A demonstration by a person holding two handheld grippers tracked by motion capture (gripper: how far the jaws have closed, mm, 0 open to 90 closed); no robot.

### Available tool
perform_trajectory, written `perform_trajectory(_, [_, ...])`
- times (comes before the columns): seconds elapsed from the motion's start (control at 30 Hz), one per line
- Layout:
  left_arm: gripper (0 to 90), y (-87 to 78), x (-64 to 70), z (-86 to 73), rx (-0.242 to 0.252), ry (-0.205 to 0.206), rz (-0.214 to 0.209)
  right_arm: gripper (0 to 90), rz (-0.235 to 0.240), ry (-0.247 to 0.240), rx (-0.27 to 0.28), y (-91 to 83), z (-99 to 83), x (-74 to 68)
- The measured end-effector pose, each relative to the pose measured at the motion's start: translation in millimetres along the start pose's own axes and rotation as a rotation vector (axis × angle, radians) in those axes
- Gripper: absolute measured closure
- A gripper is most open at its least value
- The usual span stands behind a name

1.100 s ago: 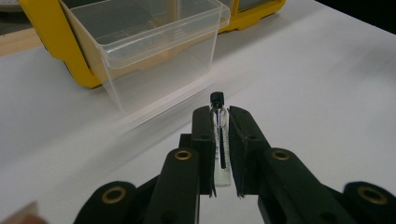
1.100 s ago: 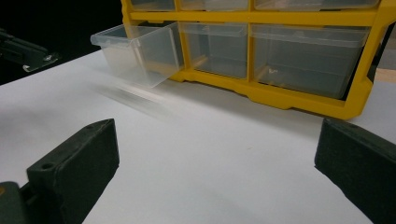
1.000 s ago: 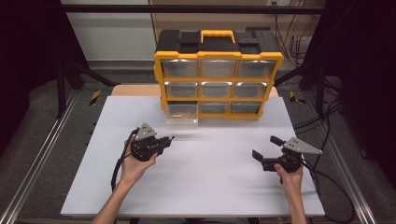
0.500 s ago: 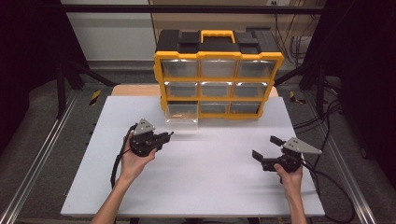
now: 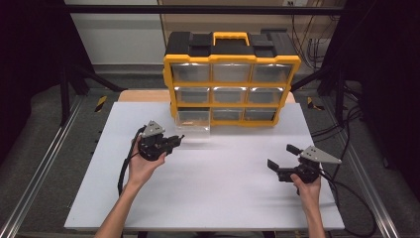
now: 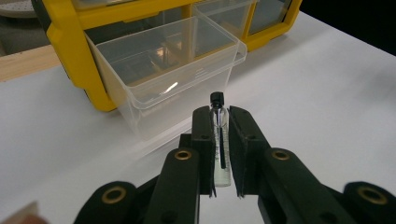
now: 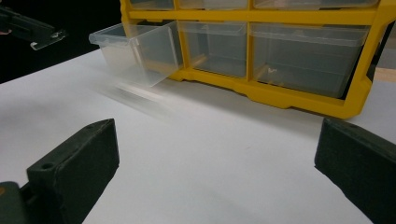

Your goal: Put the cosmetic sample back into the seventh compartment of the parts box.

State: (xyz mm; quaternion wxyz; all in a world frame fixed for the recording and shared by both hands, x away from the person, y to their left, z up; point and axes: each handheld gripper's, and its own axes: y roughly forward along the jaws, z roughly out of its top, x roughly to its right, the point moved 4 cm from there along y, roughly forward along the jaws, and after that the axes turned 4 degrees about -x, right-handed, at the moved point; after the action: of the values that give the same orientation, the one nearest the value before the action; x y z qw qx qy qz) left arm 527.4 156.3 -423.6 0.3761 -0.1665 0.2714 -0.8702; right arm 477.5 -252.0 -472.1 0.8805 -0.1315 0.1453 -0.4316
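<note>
Left gripper [image 6: 220, 154] fingers clamp glass vial [image 6: 219, 140] upright between them — cap above tips; right gripper [image 7: 215, 172] fingers wide.

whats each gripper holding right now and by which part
The left gripper clamps a small clear vial by its glass body, black cap sticking out. The right gripper is open and holds nothing.
</note>
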Motion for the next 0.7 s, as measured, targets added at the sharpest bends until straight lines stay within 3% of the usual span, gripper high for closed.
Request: perform_trajectory(0.7, [80.4, 4.6, -4.7, 20.4, -0.002, 0.006, 0.014, 0.5, -0.003, 0.003, 0.001, -0.6, 0.2, 0.4])
